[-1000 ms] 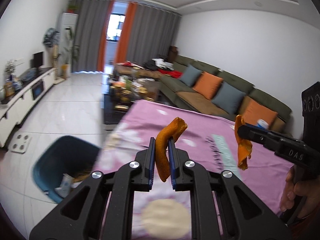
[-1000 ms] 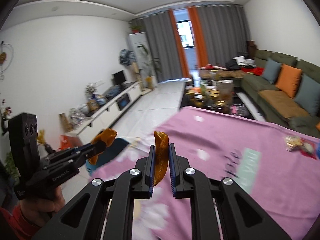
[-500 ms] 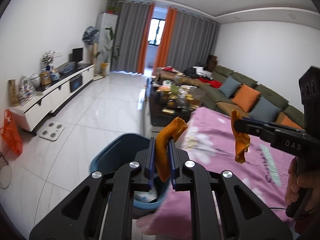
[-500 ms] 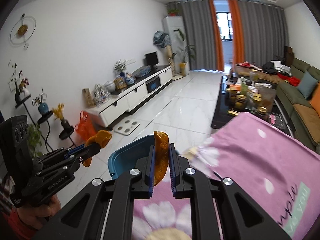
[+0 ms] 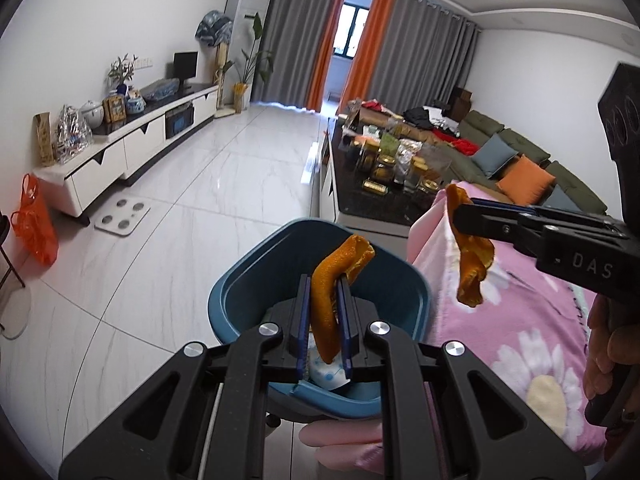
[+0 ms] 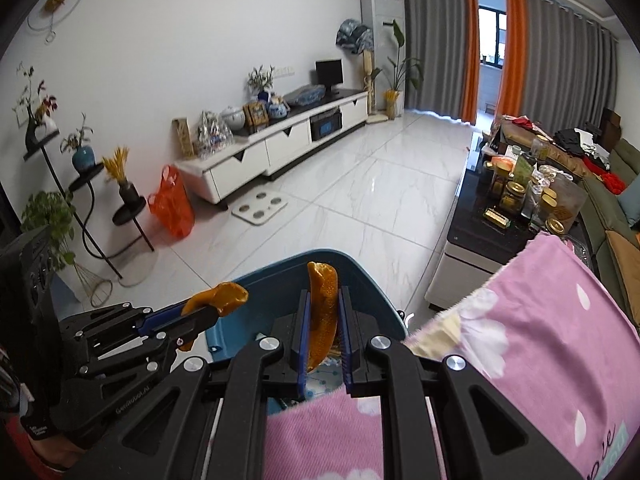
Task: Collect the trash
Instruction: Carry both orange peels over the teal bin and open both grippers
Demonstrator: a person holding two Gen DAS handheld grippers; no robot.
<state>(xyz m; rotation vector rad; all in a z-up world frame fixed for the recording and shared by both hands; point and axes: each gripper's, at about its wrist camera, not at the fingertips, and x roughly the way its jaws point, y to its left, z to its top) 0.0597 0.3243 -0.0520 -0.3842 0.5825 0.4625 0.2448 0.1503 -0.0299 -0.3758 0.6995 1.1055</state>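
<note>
Two tools, left tool [image 5: 324,320] and right tool [image 6: 324,332], each pinching an orange peel [image 5: 334,280], have moved from over the pink tabletop [image 5: 520,320] to above the blue bin [image 5: 240,300], near left, so dropping seems next, probably.

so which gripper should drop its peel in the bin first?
Probably left. The left gripper holds its peel over the blue bin. The right gripper and its peel hang over the pink blanket.
</note>
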